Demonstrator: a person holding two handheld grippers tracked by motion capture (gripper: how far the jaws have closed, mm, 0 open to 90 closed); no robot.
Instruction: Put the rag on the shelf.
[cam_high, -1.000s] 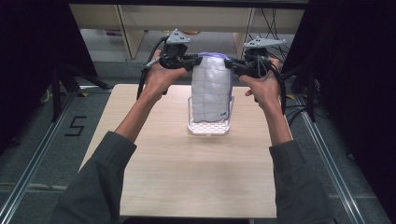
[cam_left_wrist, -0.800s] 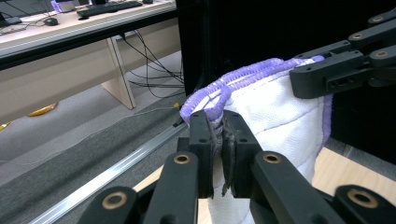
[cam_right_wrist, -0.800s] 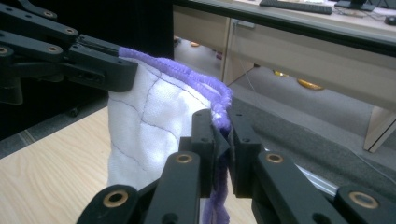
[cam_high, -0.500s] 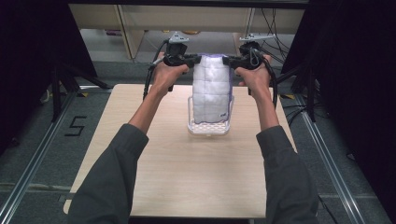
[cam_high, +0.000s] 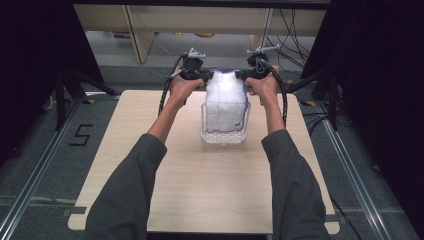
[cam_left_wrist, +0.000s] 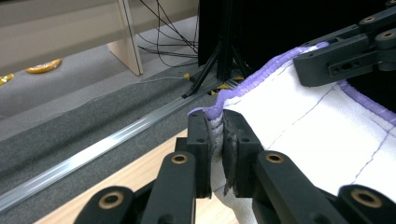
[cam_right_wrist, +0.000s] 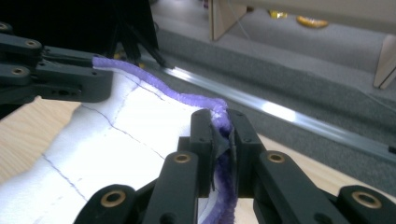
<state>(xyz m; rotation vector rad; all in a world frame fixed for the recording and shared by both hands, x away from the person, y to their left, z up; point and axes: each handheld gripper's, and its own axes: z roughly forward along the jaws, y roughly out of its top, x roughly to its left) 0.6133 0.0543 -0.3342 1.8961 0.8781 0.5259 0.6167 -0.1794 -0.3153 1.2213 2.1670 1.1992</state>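
Two corners: white cloth (cam_high: 226, 102) with purple hem, pinched at its top corners, hanging into a clear basket (cam_high: 224, 136) at the counter's (cam_high: 200, 185) far middle.
Left gripper (cam_left_wrist: 215, 140): jaws clenched on the near hem corner.
Right gripper (cam_right_wrist: 220, 140): jaws clenched on the purple edge, opposite corner.
Step, as I judge it: lifting the cloth clear of the basket, or lowering it in; I cannot tell which.
Doing it well: keep both grippers level, top edge taut, travel straight up or down so the basket stays put.
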